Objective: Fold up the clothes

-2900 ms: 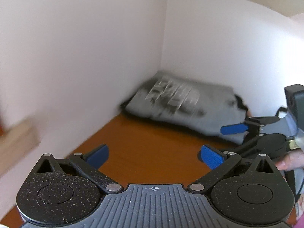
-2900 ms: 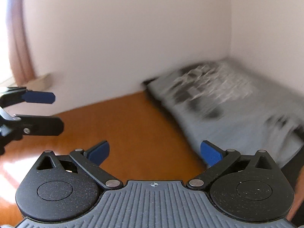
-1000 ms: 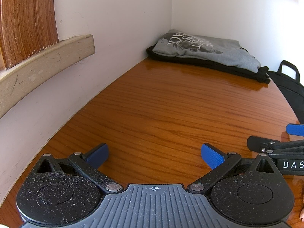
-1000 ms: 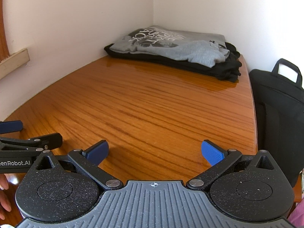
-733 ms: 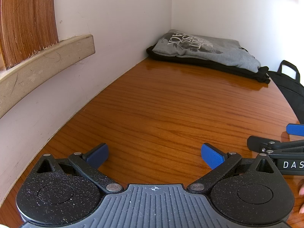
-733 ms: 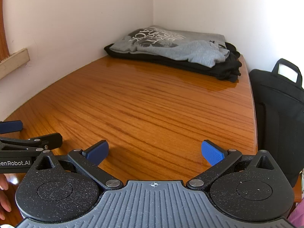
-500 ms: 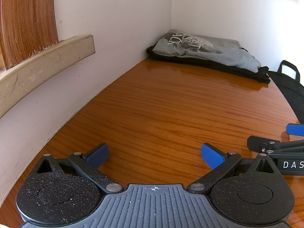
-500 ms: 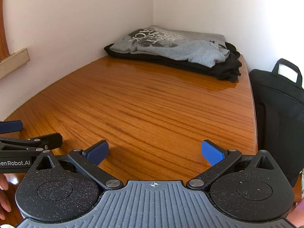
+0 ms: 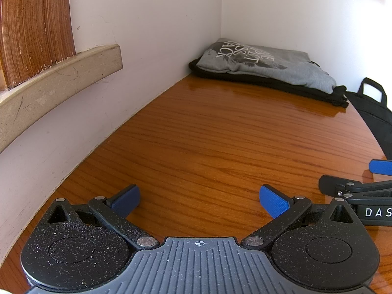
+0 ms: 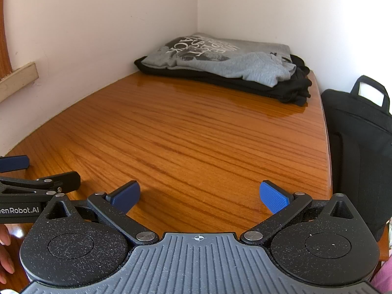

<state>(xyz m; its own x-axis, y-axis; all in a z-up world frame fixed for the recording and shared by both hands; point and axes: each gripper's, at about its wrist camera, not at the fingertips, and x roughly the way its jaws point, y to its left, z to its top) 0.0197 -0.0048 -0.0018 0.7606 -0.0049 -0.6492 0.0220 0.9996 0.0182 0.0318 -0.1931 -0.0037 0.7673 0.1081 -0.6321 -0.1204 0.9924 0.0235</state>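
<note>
- Two grippers were in view, each resting low at the near edge of one wooden desk (image 9: 208, 134).
- The left gripper (image 9: 199, 199) filled the bottom of the left wrist view, its two blue-tipped fingers (image 9: 273, 202) spread wide with only bare wood between them.
- The right gripper (image 10: 199, 196) sat the same way at the bottom of the right wrist view, its two blue fingers (image 10: 273, 197) likewise spread wide and holding nothing.
- Each gripper showed at the edge of the other's view: the right one at the lower right of the left wrist view, the left one at the lower left of the right wrist view.
- One stack of folded clothes lay in the far corner of the desk, against the two white walls, well apart from both grippers.
- The stack held at least two pieces: a grey top (image 10: 220, 57) with pale printed lettering, lying on a black garment (image 10: 281, 89); whether more black layers lay beneath could not be told.
- In the left wrist view the stack sat at upper centre-right; in the right wrist view, at upper centre.
- One black bag (image 10: 360, 142) with a carry handle stood just beside the desk's right edge.
- One pale wooden ledge (image 9: 61, 78) ran along the wall at the left.
- Part of a hand (image 10: 6, 252) showed at the lower left edge of the right wrist view.
</note>
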